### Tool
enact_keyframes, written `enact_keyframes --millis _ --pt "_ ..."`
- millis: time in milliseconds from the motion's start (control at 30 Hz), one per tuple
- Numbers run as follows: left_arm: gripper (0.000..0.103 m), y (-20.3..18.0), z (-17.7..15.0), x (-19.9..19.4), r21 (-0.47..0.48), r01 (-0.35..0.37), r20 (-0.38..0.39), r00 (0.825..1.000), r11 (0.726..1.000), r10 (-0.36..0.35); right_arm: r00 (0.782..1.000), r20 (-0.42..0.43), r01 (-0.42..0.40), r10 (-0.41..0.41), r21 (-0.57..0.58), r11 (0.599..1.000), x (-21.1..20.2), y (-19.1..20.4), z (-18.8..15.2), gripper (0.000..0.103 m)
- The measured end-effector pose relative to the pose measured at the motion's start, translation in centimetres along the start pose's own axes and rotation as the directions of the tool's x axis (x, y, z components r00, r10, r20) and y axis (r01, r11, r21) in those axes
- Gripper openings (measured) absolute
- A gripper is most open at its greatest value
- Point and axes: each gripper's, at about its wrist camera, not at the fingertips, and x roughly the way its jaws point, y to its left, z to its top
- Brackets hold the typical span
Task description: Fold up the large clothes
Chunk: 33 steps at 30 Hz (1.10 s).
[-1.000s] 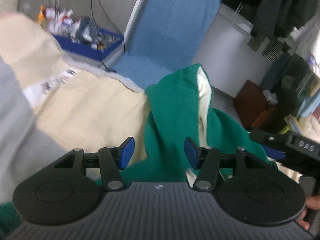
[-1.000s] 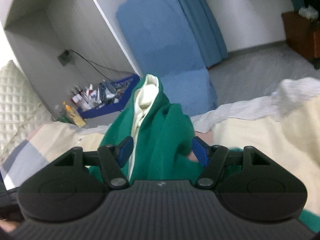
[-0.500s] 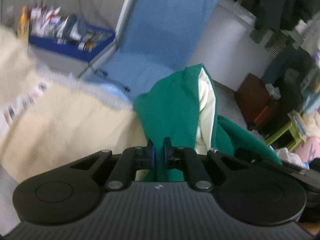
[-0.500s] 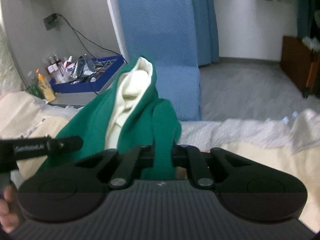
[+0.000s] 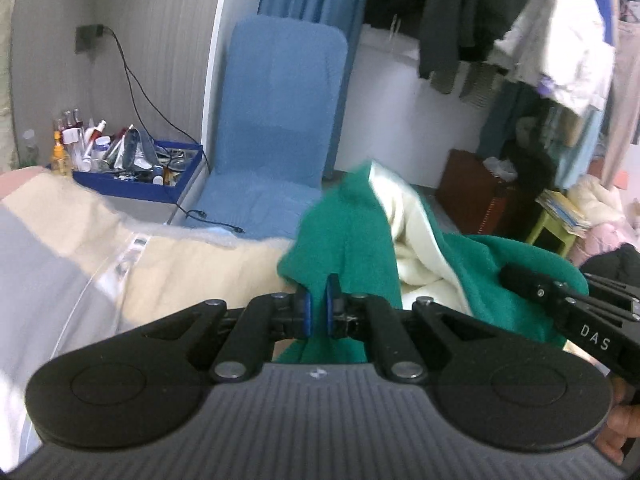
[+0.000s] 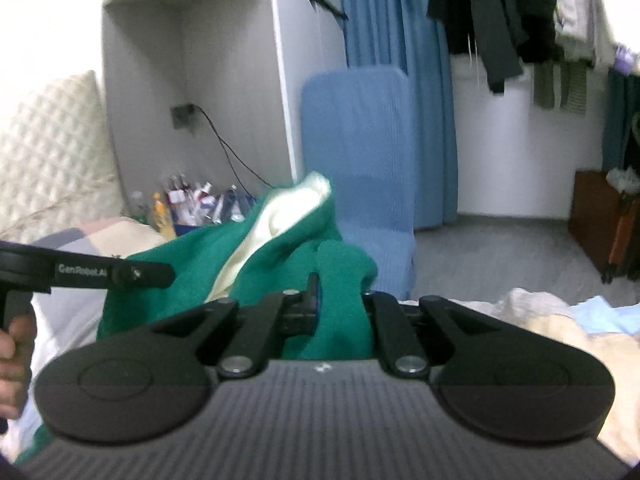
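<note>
A large green garment (image 5: pixel 352 232) with a cream lining (image 5: pixel 412 236) hangs lifted above the bed. My left gripper (image 5: pixel 318 310) is shut on a fold of its green fabric, the blue pads pinching it. In the right wrist view the same green garment (image 6: pixel 304 256) drapes over my right gripper (image 6: pixel 332 300), which is shut on another fold; the cloth hides its right fingertip. Each gripper shows in the other's view: the right gripper's body (image 5: pixel 568 308) at the right edge, the left gripper's body (image 6: pixel 80 272) at the left, held by a hand (image 6: pixel 12 352).
A cream and grey blanket covers the bed (image 5: pixel 192 264). Behind it stand a blue floor chair (image 5: pixel 280 120), a blue tray of bottles (image 5: pixel 132 168) and a trailing cable (image 5: pixel 140 92). Clothes hang on a rack (image 5: pixel 500 20) at the right, above a brown cabinet (image 5: pixel 472 188).
Both grippers went from open to shut on the green garment, then rose with it. The garment now hangs higher off the bed and more of the room shows.
</note>
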Motion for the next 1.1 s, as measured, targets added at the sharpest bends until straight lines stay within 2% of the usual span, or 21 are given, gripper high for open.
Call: enact_keyframes --millis 133,300,433,533,667,767,900,967,1000,1033,1067,1100 --pt "0.008 -2.7 -5.0 -6.5 0.03 -0.01 0.005 1.0 1.0 0.01 1.0 0.02 0.004 -0.003 -0.053 0.999 -6.9 2.2 -2.4 0.009" --pt "0.008 -5.8 -12.3 -11.5 0.0 -0.069 -0.01 0.998 0.998 0.069 0.999 -0.029 0.022 -0.026 -0.111 0.994 -12.6 4.7 -6.4 0.01" --pt "0.008 -7.1 -16.4 -13.9 -0.028 -0.084 -0.035 0.996 0.996 0.083 0.996 -0.085 0.013 -0.021 -0.097 0.995 -14.8 5.3 -9.9 0.01" --pt "0.008 -7.2 -19.1 -14.8 -0.079 -0.079 -0.068 0.995 0.994 0.074 0.991 -0.133 0.004 -0.009 -0.039 0.999 -15.8 5.0 -12.3 0.01" --pt "0.008 -6.9 -21.9 -13.9 -0.089 -0.094 -0.117 0.99 0.992 0.083 0.978 -0.208 0.004 -0.001 0.016 1.0 -15.9 4.2 -15.6 0.01" --pt "0.009 -6.1 -22.9 -13.6 -0.121 -0.09 -0.123 0.99 0.989 0.075 0.971 -0.241 -0.003 0.009 0.026 1.0 -15.5 4.0 -17.0 0.011" --pt "0.01 -5.7 -22.5 -13.5 -0.098 -0.098 -0.142 0.986 0.99 0.084 0.972 -0.232 -0.026 0.043 0.073 0.997 -15.9 4.0 -16.9 0.013" --pt "0.019 -5.7 -21.9 -13.7 -0.102 -0.111 -0.153 0.984 0.989 0.095 0.971 -0.233 -0.033 0.051 0.08 0.996 -16.0 4.0 -16.1 0.016" --pt "0.029 -5.7 -21.3 -13.7 -0.104 -0.118 -0.159 0.982 0.988 0.101 0.971 -0.234 -0.037 0.057 0.086 0.996 -16.1 4.0 -15.6 0.022" --pt "0.042 -5.9 -21.0 -14.0 -0.105 -0.122 -0.157 0.982 0.987 0.104 0.972 -0.228 -0.041 0.061 0.092 0.995 -16.4 4.0 -15.2 0.039" --pt "0.047 -6.1 -20.9 -14.6 -0.101 -0.123 -0.144 0.984 0.987 0.108 0.975 -0.212 -0.047 0.067 0.1 0.994 -16.8 4.0 -14.6 0.048" --pt "0.05 -6.4 -20.8 -15.2 -0.092 -0.123 -0.128 0.986 0.988 0.111 0.978 -0.195 -0.055 0.075 0.107 0.993 -17.4 3.8 -14.4 0.063"
